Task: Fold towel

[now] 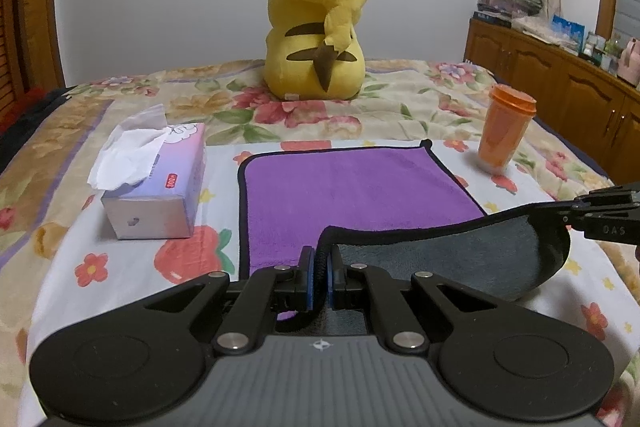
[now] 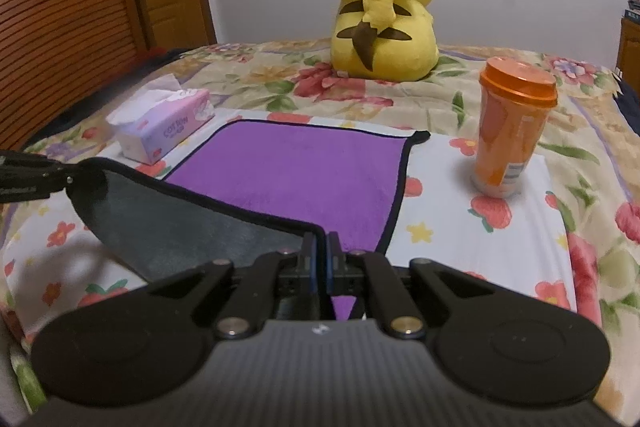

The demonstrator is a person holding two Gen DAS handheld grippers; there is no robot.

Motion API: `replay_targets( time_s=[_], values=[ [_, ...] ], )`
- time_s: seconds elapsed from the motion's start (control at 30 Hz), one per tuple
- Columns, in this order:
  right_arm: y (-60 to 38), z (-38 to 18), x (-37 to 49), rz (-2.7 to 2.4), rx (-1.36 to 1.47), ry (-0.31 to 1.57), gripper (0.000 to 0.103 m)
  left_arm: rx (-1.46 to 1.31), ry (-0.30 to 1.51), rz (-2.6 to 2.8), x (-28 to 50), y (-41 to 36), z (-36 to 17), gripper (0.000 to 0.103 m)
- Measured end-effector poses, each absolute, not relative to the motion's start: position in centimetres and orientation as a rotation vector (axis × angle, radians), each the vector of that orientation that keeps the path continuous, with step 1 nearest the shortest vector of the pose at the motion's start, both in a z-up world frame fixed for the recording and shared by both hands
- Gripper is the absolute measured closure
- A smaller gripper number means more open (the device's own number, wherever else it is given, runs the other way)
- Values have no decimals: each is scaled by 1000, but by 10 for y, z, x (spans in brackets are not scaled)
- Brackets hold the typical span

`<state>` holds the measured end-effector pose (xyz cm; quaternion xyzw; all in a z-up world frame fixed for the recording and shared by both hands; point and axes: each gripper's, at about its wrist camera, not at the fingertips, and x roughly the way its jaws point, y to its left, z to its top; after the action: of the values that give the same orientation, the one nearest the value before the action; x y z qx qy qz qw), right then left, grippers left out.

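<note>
One towel [image 1: 352, 187], two clamped grippers [image 1: 319, 279] [image 2: 320, 267]

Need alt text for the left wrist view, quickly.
The left hand-held gripper pinches the purple towel by its near edge, lifting the grey underside; the right hand-held gripper grips the other corner.

Tissue box [image 1: 156, 183] left, orange cup [image 1: 506, 129] right (plush [image 1: 316, 23] behind) flank open bedspread [image 1: 420, 107].

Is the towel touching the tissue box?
Apart. The left wrist view shows a strip of bedsheet between the towel and the tissue box; the right wrist view shows the same gap.
</note>
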<state>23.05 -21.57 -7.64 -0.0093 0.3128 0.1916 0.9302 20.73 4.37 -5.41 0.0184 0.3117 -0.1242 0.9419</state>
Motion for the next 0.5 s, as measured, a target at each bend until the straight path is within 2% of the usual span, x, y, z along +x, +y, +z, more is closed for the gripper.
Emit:
replay_targets(
  time_s=[0.5],
  values=[
    [-219,-70,238,429,-30,594,98,21,603,-268,216,45,-47,94]
  ],
)
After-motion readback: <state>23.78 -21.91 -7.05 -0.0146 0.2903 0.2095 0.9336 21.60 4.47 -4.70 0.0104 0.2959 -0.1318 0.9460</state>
